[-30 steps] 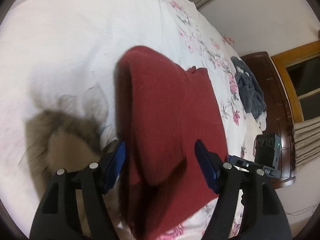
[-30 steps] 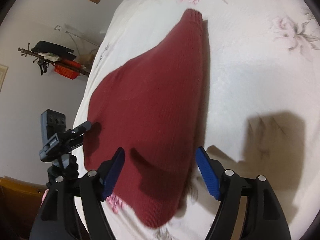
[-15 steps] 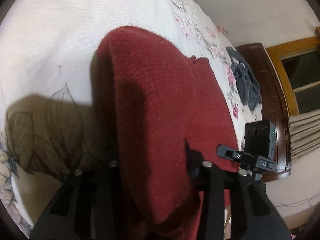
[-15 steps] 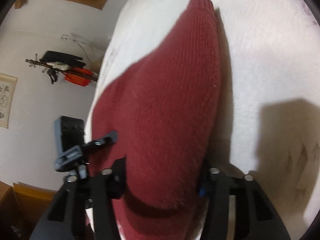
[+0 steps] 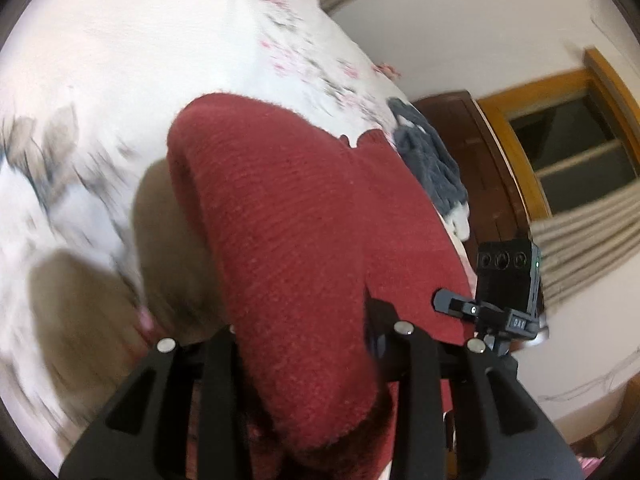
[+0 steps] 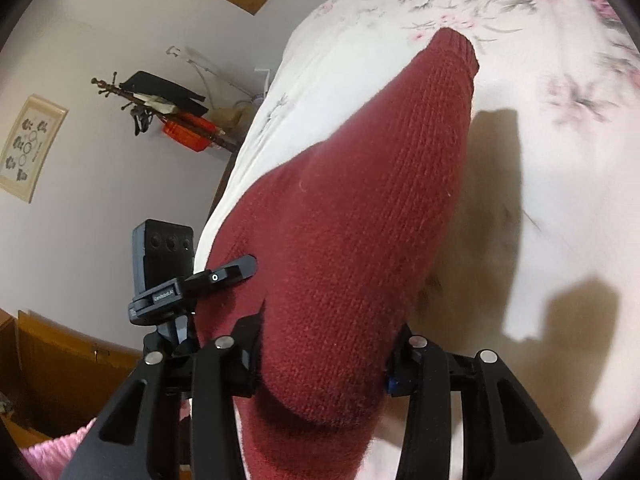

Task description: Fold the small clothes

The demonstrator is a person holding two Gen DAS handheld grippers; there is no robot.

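Both your grippers pinch the red sweater over the bed.

Your left gripper (image 5: 300, 344) and right gripper (image 6: 324, 356) seem clamped on red sweater (image 5: 288, 216) folds, fingertips buried; it drapes onto the floral bedspread (image 5: 120, 60).

Warm, fairly dim indoor light. Hard brown shadows on the bedspread (image 5: 132, 60) toward 7 o'clock in the left view, toward 4 o'clock in the right. Motion blur smearing the left view's 9 o'clock side. Fisheye bending, dark vignette at all edges.
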